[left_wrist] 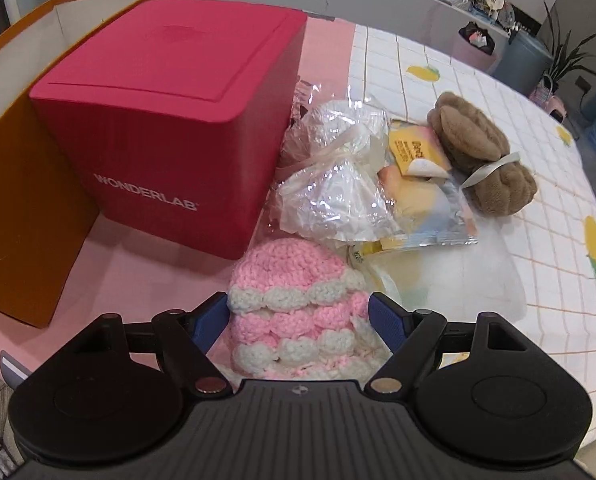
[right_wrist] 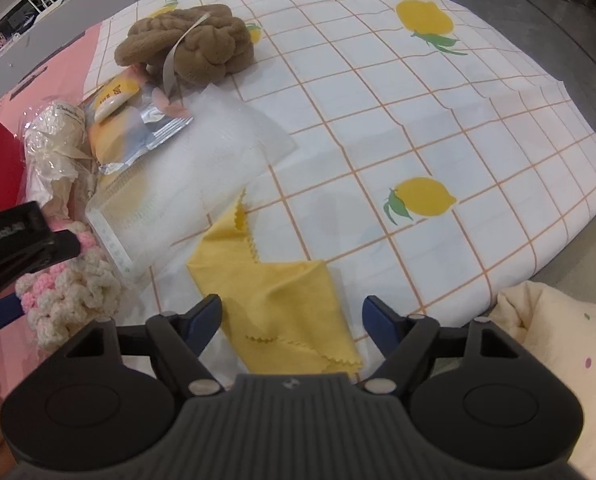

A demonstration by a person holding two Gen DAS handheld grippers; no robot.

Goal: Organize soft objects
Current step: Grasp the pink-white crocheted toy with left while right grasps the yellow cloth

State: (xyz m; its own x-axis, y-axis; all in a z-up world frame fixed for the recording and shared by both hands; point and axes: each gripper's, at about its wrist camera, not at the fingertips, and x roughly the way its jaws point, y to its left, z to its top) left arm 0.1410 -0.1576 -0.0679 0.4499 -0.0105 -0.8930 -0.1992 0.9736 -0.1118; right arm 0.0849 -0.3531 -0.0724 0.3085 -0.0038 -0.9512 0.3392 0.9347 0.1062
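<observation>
Left hand-held gripper (left_wrist: 298, 312): jaws wide, straddling the knit hat (left_wrist: 298, 308); contact unclear.
Right hand-held gripper (right_wrist: 292, 316): jaws wide, empty, above the yellow cloth (right_wrist: 274, 296).
Hat: at 6 o'clock from the red box (left_wrist: 166, 120), lower edge hidden.
Clear pouch (right_wrist: 186, 184): contents indistinct.

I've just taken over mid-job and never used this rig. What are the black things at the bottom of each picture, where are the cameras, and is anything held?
Each picture comes from a camera on a hand-held gripper, looking along its two blue-tipped fingers. The left gripper is open around a pink and white crocheted piece, not clamped. The right gripper is open over a yellow cloth. Also on the lemon-print tablecloth: a brown plush, wrapped packets, and a closed red box.
</observation>
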